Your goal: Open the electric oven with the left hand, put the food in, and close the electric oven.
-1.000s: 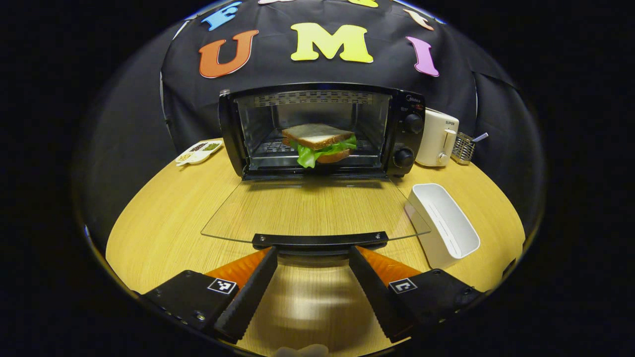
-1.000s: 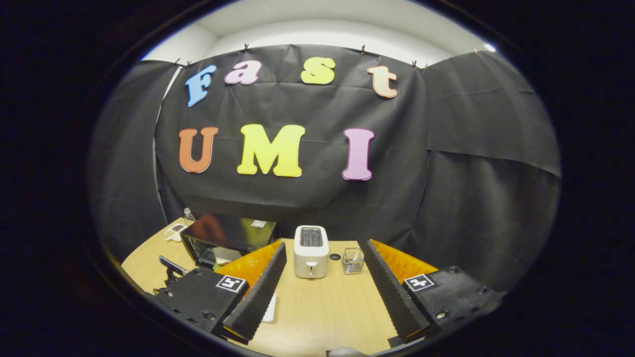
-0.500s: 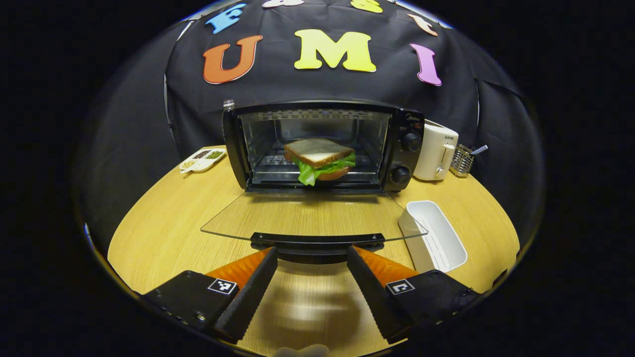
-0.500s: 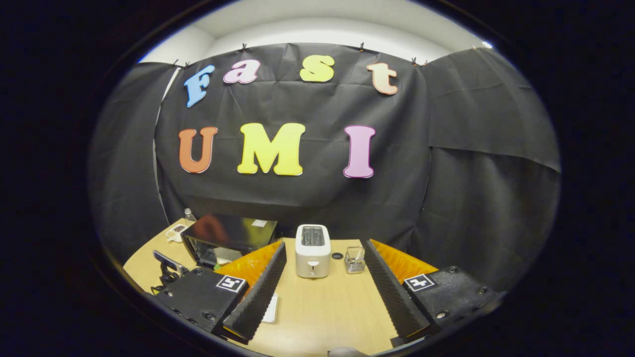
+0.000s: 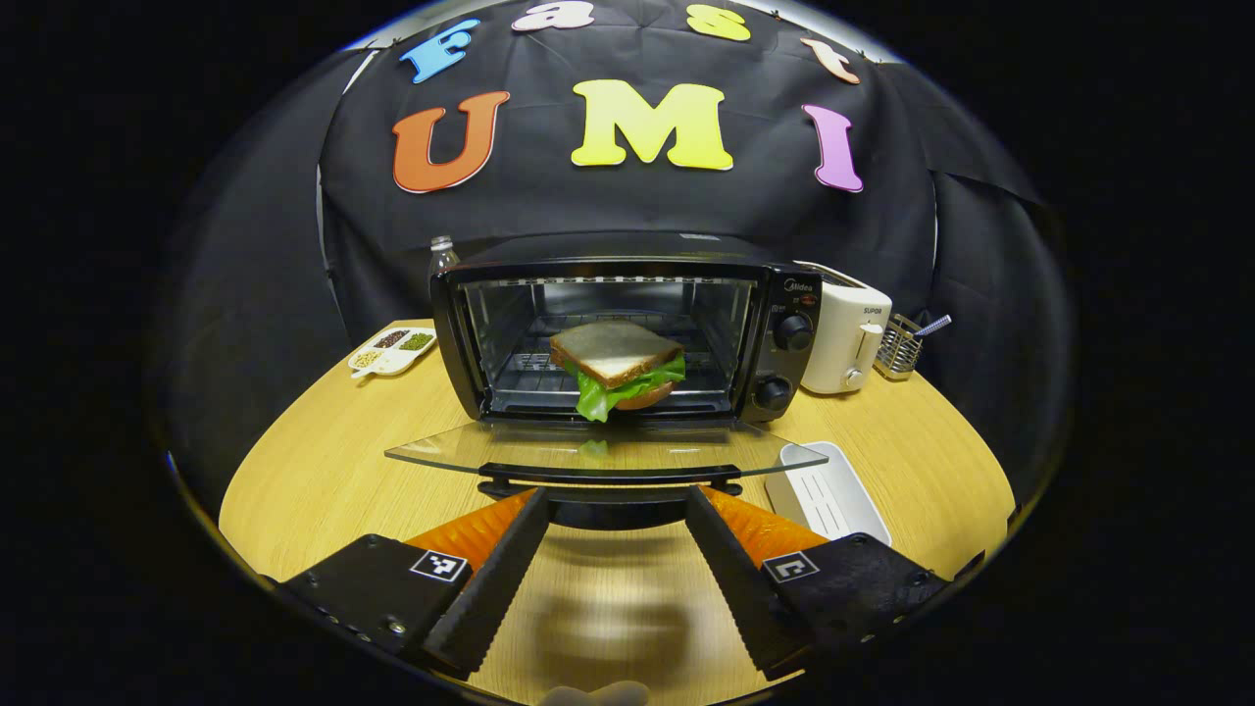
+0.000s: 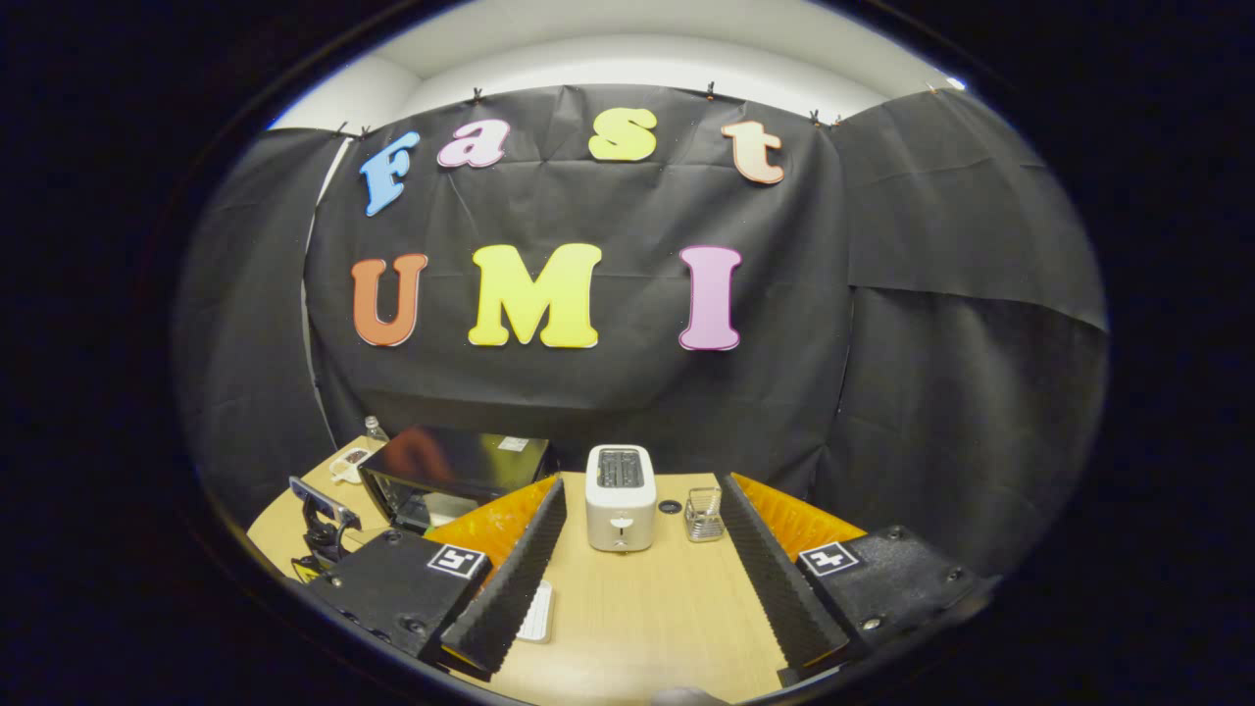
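in the left gripper view the left gripper (image 5: pixel 614 510) has its fingers spread wide, one to each side under the black handle (image 5: pixel 608 479) of the oven door (image 5: pixel 603 449). the fingertips (image 5: pixel 529 508) sit right at the handle's underside; whether they touch it cannot be told, and they do not clamp it. the glass door stands partly raised, close to level, above the wooden table (image 5: pixel 324 471). the oven (image 5: pixel 618 333) is open, and the sandwich (image 5: pixel 616 365) lies on the rack inside, lettuce hanging over its front edge. a white tray (image 5: pixel 828 495) lies just right of the door.

in the right gripper view the right gripper (image 6: pixel 637 549) is wide open and holds nothing, hanging above the table with the toaster (image 6: pixel 620 496) ahead between its fingers.
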`<control>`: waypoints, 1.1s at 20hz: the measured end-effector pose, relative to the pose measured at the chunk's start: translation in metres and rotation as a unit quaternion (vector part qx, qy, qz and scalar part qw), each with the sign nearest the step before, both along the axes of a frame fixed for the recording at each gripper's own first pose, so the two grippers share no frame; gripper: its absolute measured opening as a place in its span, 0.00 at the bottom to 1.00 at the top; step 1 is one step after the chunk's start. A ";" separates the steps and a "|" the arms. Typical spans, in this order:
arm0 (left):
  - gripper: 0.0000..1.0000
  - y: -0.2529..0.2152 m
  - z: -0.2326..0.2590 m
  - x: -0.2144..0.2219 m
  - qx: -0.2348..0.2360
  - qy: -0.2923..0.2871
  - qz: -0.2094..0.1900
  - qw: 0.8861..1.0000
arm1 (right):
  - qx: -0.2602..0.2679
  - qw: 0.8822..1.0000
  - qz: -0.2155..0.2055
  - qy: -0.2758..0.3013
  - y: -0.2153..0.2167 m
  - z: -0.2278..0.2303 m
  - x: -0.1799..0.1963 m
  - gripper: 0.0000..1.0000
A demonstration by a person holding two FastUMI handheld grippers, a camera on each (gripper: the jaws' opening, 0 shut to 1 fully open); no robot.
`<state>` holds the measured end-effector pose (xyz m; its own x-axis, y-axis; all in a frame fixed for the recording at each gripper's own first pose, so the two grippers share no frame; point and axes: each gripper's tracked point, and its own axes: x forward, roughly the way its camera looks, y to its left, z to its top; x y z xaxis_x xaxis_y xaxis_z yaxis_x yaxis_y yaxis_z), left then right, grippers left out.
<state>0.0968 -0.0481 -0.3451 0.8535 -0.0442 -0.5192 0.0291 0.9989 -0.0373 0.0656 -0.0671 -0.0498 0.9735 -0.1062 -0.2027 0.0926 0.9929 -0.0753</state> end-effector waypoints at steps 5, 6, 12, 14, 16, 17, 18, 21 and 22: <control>0.94 0.001 0.010 0.007 0.004 -0.008 0.000 1.000 | 0.003 1.000 0.000 0.000 0.000 0.000 0.002 1.00; 0.94 0.001 0.013 0.009 0.005 -0.012 0.000 1.000 | 0.004 1.000 0.000 -0.001 0.000 0.001 0.003 1.00; 0.96 0.003 0.037 0.029 0.007 -0.035 0.004 0.999 | 0.004 1.000 0.003 -0.002 0.001 0.002 0.010 1.00; 0.96 0.003 0.042 0.036 0.007 -0.043 0.004 0.999 | 0.005 1.000 0.004 -0.002 0.002 0.003 0.011 1.00; 0.96 0.004 0.045 0.047 0.009 -0.046 0.003 0.999 | 0.004 1.000 0.003 -0.005 0.000 0.004 0.015 0.91; 0.97 0.005 0.047 0.051 0.014 -0.049 0.002 0.999 | 0.005 1.000 0.003 -0.004 0.000 0.003 0.017 1.00; 0.98 0.006 0.050 0.057 0.014 -0.053 0.001 0.998 | 0.006 1.000 0.002 -0.004 0.000 0.004 0.018 0.91; 0.97 0.004 0.054 0.070 0.008 -0.054 0.002 0.999 | 0.006 1.000 0.000 -0.006 0.000 0.005 0.019 1.00; 0.97 0.004 0.055 0.074 0.010 -0.056 0.001 0.998 | 0.004 1.000 -0.001 -0.008 0.000 0.007 0.020 1.00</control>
<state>0.1710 -0.0443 -0.2899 0.9062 -0.0331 -0.4216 0.0302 0.9995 -0.0136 0.0856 -0.0670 -0.0432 0.9764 -0.1062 -0.1881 0.0955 0.9933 -0.0651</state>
